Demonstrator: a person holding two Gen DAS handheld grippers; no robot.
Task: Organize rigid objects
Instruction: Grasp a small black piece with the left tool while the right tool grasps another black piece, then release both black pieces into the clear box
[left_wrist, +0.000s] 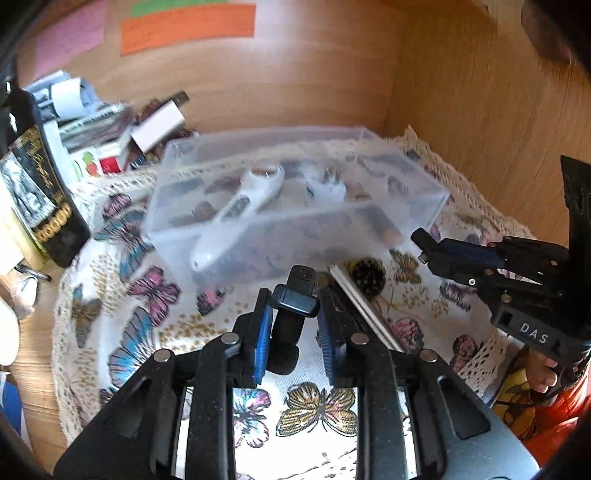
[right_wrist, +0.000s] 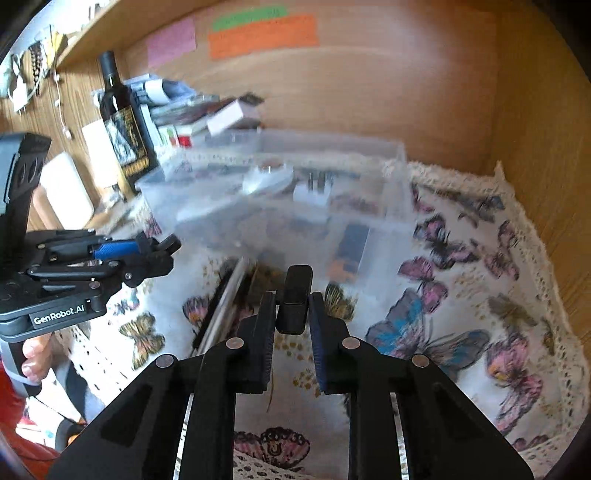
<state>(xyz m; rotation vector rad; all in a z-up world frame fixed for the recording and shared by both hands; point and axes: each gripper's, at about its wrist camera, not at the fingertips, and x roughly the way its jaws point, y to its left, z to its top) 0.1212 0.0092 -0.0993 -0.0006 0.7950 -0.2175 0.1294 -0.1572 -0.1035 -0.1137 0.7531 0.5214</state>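
My left gripper (left_wrist: 293, 325) is shut on a black clip-like piece (left_wrist: 295, 299), held above the butterfly cloth just in front of a clear plastic box (left_wrist: 295, 206). The box holds a white handheld device (left_wrist: 243, 206) and small items. My right gripper (right_wrist: 293, 325) is shut on a black rectangular block (right_wrist: 295, 299), also in front of the box (right_wrist: 280, 192). Each gripper shows in the other's view: the right one (left_wrist: 424, 243) near the box's right corner, the left one (right_wrist: 162, 247) at the box's left.
A pine cone (left_wrist: 367, 275) and a flat grey strip (left_wrist: 362, 306) lie on the cloth before the box. A dark bottle (right_wrist: 122, 122), stacked boxes and papers (left_wrist: 96, 122) stand at back left. Wooden walls close the back and right.
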